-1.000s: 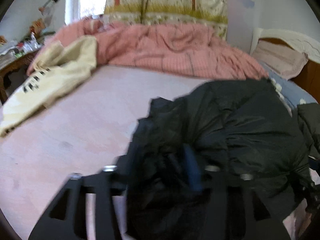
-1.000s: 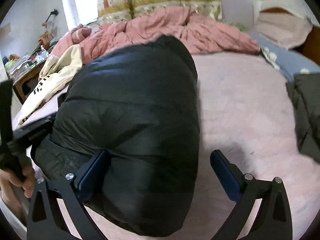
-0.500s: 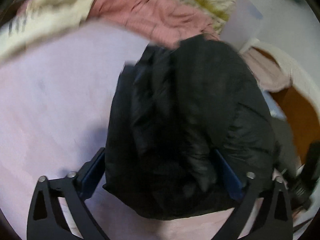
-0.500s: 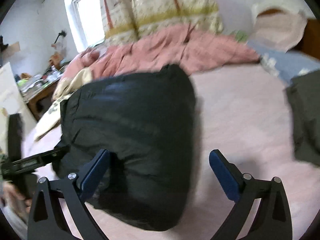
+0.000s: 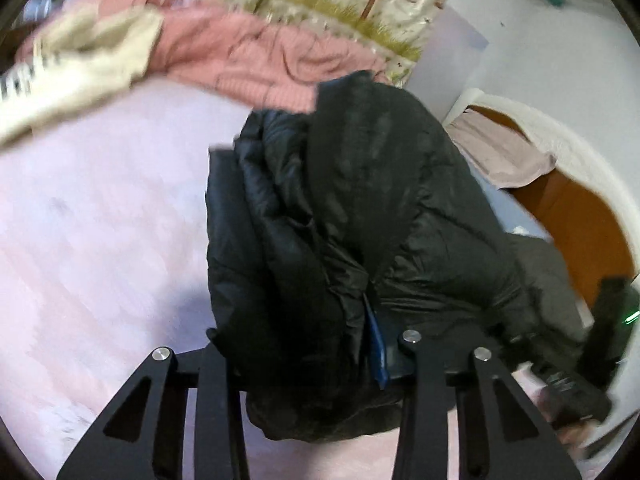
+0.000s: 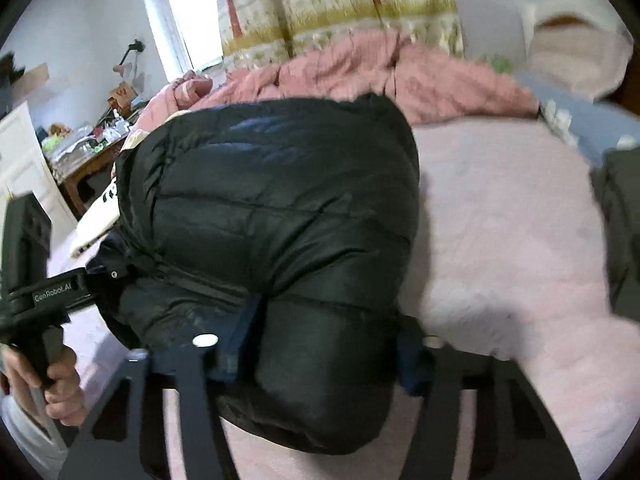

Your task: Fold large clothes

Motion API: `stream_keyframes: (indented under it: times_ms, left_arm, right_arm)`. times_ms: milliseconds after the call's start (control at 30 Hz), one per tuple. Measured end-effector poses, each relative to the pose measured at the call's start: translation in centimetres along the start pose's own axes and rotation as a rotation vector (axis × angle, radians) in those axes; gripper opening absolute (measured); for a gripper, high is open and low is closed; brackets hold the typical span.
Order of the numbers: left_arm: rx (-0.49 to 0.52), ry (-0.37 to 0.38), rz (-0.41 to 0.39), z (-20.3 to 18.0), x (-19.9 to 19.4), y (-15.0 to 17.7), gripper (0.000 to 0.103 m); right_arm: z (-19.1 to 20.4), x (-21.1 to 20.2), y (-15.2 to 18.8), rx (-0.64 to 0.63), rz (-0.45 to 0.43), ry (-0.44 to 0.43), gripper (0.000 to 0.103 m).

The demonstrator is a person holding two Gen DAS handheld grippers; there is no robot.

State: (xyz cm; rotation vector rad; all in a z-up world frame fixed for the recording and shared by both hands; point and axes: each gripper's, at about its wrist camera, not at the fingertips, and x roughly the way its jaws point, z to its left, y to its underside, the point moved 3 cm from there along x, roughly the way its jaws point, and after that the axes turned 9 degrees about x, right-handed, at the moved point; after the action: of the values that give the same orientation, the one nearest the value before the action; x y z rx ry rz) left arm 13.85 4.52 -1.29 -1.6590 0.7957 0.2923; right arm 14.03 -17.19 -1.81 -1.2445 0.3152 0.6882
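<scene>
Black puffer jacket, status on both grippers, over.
Left gripper shut on black puffer jacket. Right gripper shut on it too. Jacket bundled on pink bed. Nothing in the way.

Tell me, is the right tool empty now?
No, the right tool is closed on a puffy fold of the black jacket.

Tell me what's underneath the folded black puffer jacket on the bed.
The black puffer jacket sits on the pink bedsheet, with both grippers closed on its near edge. Whatever lies directly beneath it is covered; a cream garment shows beyond it.
</scene>
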Motion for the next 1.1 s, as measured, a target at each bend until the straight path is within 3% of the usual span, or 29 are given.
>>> stream_keyframes:
  times_ms: [67, 133, 200, 300, 467, 533, 600, 767, 867, 967, 1100]
  left_arm:
    - [0.024, -0.041, 0.006, -0.3, 0.3, 0.0, 0.037]
    - [-0.006, -0.039, 0.022, 0.4, 0.5, 0.2, 0.037]
    - [-0.016, -0.043, 0.041, 1.0, 1.1, 0.2, 0.037]
    - [0.018, -0.083, 0.051, 0.9, 1.4, 0.7, 0.038]
    - [0.052, -0.094, 0.091, 0.7, 2.2, 1.3, 0.043]
    - [0.043, -0.067, 0.115, 1.0, 2.5, 1.5, 0.043]
    - [0.030, -0.039, 0.130, 1.3, 2.6, 1.4, 0.044]
    - [0.211, -0.132, 0.002, -2.1, -0.5, 0.1, 0.031]
    - [0.190, -0.101, -0.055, -3.2, -1.4, -0.3, 0.029]
    - [0.235, -0.095, -0.112, -5.0, -2.9, -0.1, 0.029]
    - [0.264, -0.057, -0.203, -8.2, -5.9, -0.1, 0.028]
  right_arm:
    - [-0.2, -0.8, -0.2, 0.009, -0.016, -0.023, 0.046]
    - [-0.9, -1.0, -0.5, 0.046, 0.001, -0.034, 0.053]
    - [-2.0, -1.5, -0.7, 0.092, -0.017, -0.036, 0.069]
    - [-3.3, -2.2, -1.0, 0.145, -0.045, -0.054, 0.081]
    - [-4.6, 1.8, 0.6, 0.286, 0.195, -0.240, 0.083]
    - [-4.9, 3.2, 1.3, 0.340, 0.240, -0.283, 0.076]
    - [-4.7, 3.3, 1.3, 0.339, 0.221, -0.272, 0.062]
    - [-2.5, 1.4, 0.6, 0.188, 0.091, -0.185, 0.039]
    - [-2.2, -0.9, -0.1, 0.150, 0.051, -0.134, 0.035]
    - [-2.0, -4.2, -1.7, 0.117, 0.018, -0.106, 0.035]
    - [-1.5, -10.4, -2.9, 0.008, -0.098, -0.065, 0.035]
